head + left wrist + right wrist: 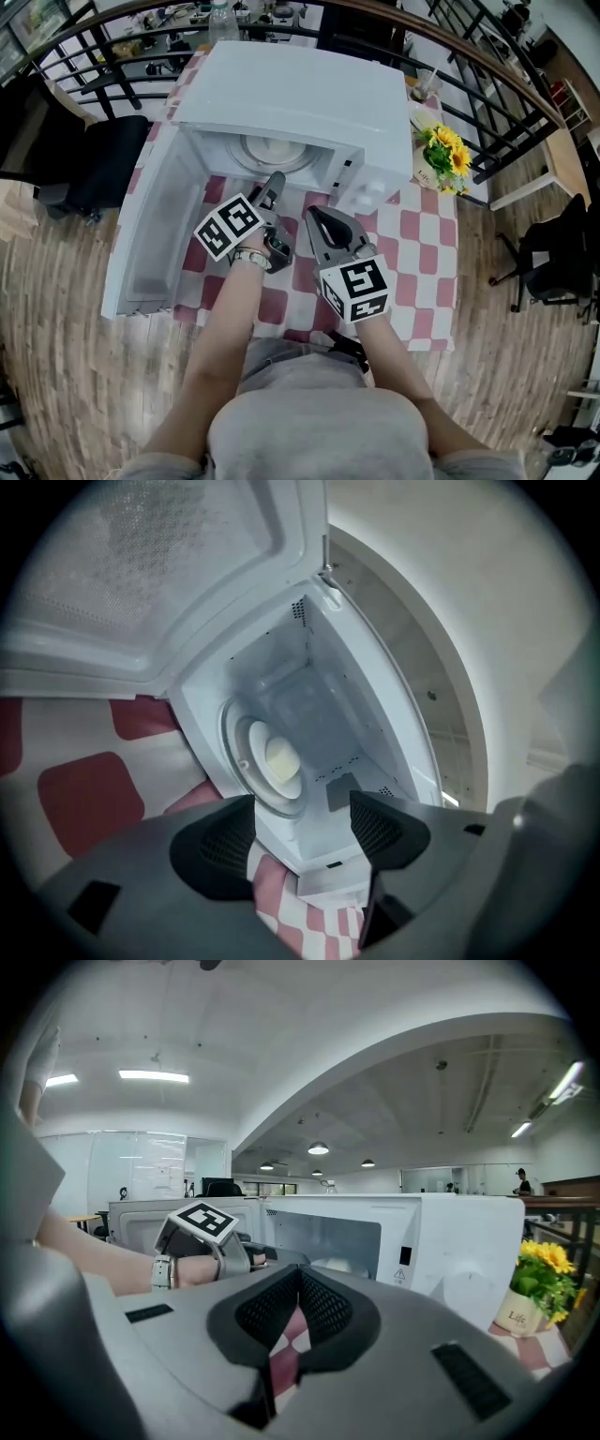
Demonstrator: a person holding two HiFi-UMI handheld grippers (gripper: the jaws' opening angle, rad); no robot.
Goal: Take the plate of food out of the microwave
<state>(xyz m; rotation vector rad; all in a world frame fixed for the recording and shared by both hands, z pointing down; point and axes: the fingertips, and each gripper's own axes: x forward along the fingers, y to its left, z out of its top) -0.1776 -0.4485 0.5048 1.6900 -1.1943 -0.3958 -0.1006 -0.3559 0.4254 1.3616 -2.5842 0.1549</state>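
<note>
The white microwave [295, 98] stands on the checkered table with its door [155, 248] swung open to the left. Inside, on the round turntable, sits a white plate of pale food [272, 150] [281, 758] [337, 1263]. My left gripper [272, 185] [302, 832] is at the mouth of the cavity, just short of the plate. It is open, with nothing between its fingers. My right gripper [314, 217] [300, 1279] hangs a little to the right in front of the microwave. It is shut and empty.
A pot of yellow flowers [445, 155] [544, 1274] stands right of the microwave on the red-and-white cloth [417, 248]. A black railing [487, 84] curves behind the table. Black chairs stand at the left [94, 159] and right [553, 258].
</note>
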